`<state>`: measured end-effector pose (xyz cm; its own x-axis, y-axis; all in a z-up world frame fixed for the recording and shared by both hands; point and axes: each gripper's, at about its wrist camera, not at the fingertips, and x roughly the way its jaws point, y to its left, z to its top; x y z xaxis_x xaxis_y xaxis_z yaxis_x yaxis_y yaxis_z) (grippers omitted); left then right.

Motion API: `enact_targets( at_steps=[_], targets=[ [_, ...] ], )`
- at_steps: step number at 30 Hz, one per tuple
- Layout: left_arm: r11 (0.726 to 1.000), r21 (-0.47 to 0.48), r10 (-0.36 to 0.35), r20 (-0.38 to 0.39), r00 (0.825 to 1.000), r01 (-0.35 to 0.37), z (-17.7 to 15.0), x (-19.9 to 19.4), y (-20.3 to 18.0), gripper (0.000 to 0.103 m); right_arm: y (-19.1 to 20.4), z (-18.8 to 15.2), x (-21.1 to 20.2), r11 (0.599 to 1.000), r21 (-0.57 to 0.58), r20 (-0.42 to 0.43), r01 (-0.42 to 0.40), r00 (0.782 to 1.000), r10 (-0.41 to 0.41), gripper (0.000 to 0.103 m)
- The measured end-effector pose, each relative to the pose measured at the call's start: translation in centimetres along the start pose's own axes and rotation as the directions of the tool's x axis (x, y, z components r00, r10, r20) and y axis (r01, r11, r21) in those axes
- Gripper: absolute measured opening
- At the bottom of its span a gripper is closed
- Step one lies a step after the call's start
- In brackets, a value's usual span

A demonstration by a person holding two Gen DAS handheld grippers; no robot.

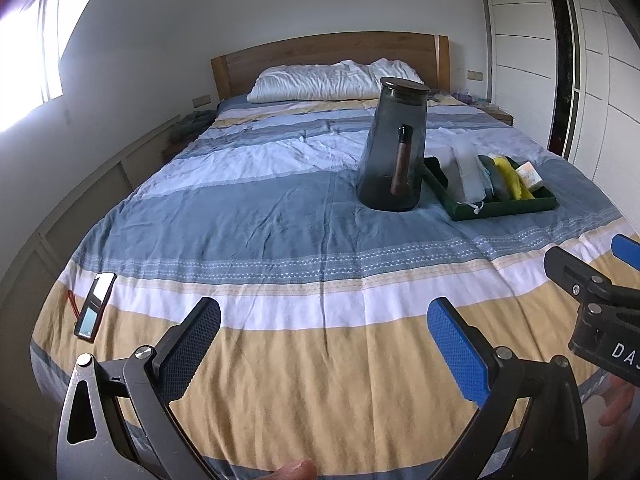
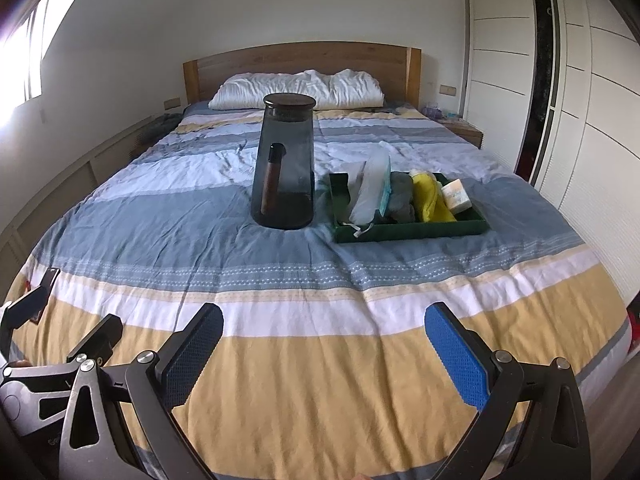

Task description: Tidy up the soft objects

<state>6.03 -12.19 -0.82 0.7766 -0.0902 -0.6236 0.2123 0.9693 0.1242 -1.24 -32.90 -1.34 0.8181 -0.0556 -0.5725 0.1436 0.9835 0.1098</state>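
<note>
**A:** What did the tongs look like?

**B:** The left tongs (image 1: 324, 344) and the right tongs (image 2: 324, 344) both stood apart and held nothing, low over the near yellow stripe of the bed (image 2: 320, 380).

**A:** And the soft objects?

**B:** Farther off, right of centre, they lay packed side by side in a green tray (image 2: 408, 229): a pale pouch (image 2: 370, 192), a grey cloth (image 2: 402, 196), a yellow cloth (image 2: 430, 198) and a cream sponge (image 2: 456, 196). A lidded dark jar (image 2: 286, 168) stood just left of it.

**A:** Sorted already, or waiting to be unpacked?

**B:** It fitted either. Any reach would have needed to clear the jar.
</note>
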Motion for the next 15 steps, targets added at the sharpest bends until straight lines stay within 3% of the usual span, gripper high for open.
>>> enact_targets(
  at_steps=[15],
  targets=[
    [0.999,-0.023,-0.045,-0.043,0.998,0.044,-0.8,1.0,0.1,0.101,-0.4,-0.1,0.0,0.999,-0.012,-0.006,0.038,0.999,-0.038,0.103]
  ],
)
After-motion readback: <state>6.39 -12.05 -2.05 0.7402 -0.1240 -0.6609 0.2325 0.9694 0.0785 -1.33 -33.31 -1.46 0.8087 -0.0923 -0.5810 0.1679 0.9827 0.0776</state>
